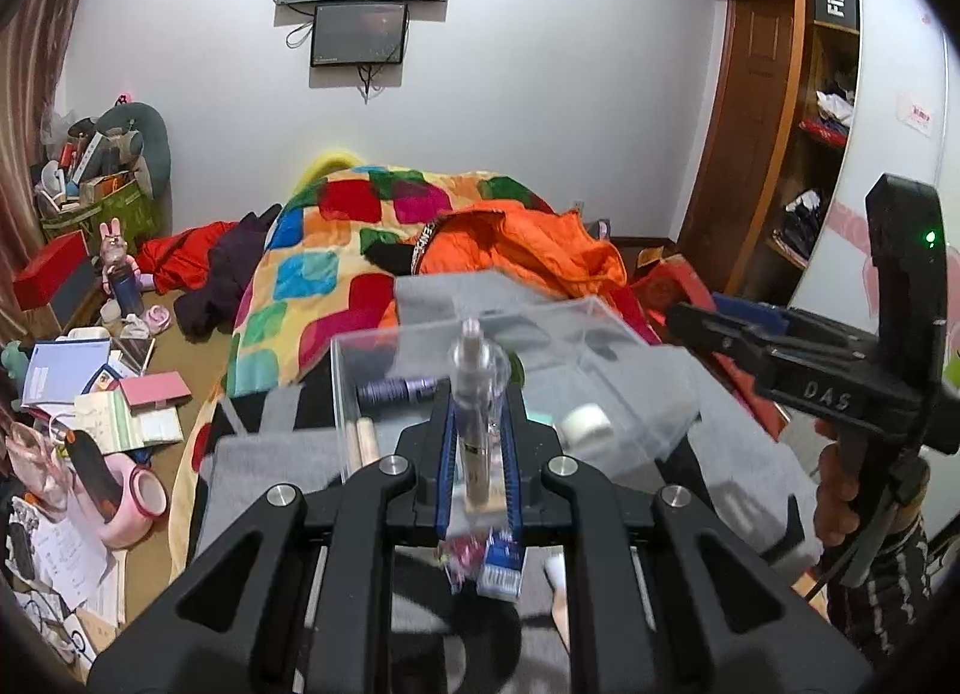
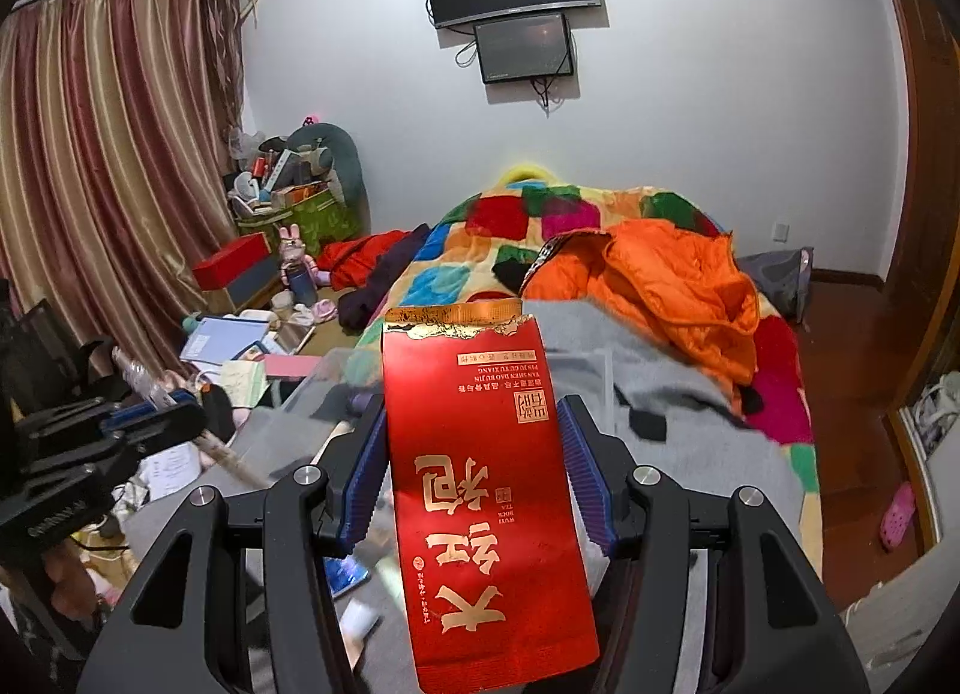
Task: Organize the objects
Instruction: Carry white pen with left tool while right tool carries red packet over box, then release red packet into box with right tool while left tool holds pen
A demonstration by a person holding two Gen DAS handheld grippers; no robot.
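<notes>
The clear box (image 1: 480, 346) is smeared by motion, and the things inside it cannot be named. The slim bottle (image 1: 474, 424) is blurred too, its label unreadable. The red tea packet (image 2: 492, 490) hides the box behind it. Small items under the left gripper (image 1: 477, 454) are too blurred to identify.

open-topped clear box (image 1: 606, 346) ahead, clutter (image 1: 90, 394) left
</notes>
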